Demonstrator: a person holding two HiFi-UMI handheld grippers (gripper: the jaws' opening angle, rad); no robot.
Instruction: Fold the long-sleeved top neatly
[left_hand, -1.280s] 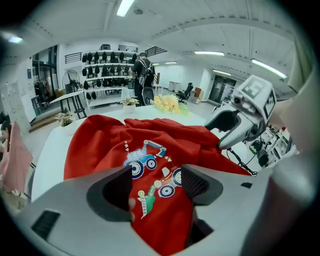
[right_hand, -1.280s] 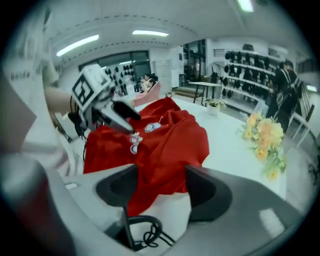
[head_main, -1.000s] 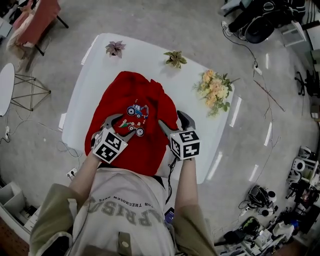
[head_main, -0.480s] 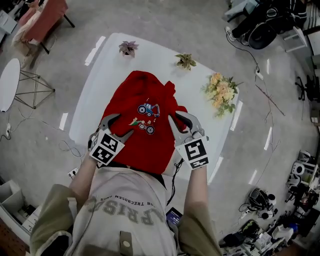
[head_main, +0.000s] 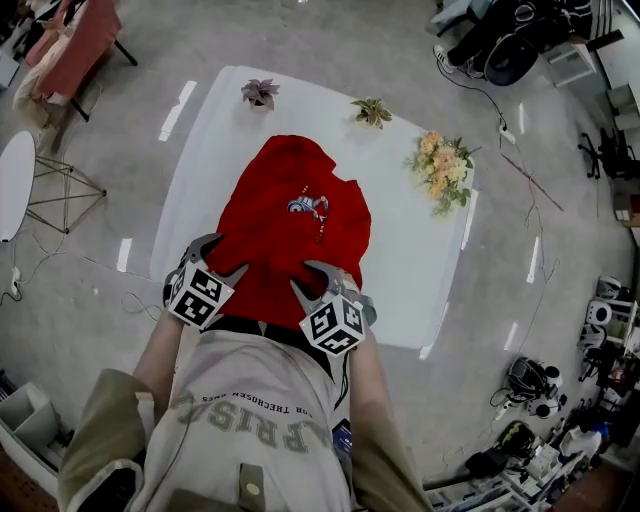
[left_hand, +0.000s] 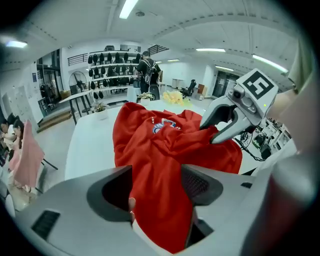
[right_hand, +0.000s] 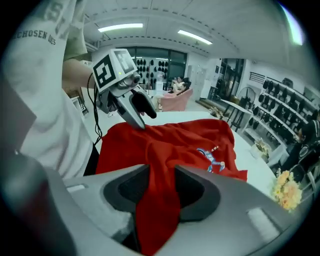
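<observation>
A red long-sleeved top (head_main: 290, 225) with a small print lies crumpled on the white table (head_main: 410, 250). My left gripper (head_main: 225, 258) is at the top's near left edge, jaws wide apart. In the left gripper view the red cloth (left_hand: 165, 150) runs loosely between them. My right gripper (head_main: 305, 277) is at the near right edge. Its jaws pinch a bunched strip of the cloth (right_hand: 160, 200) and are opening slightly. Each gripper view shows the other gripper: the right gripper (left_hand: 215, 132) and the left gripper (right_hand: 140, 117) both touch the cloth.
A bouquet (head_main: 440, 165) lies at the table's right side, and two small plants (head_main: 260, 93) (head_main: 372, 110) stand along its far edge. A round side table (head_main: 12, 180) is at the left. Equipment and cables crowd the floor to the right.
Both grippers drew back toward the table's near edge. The right one swung left, rolled and closed on the cloth. The top's right side was pulled inward and bunched.
</observation>
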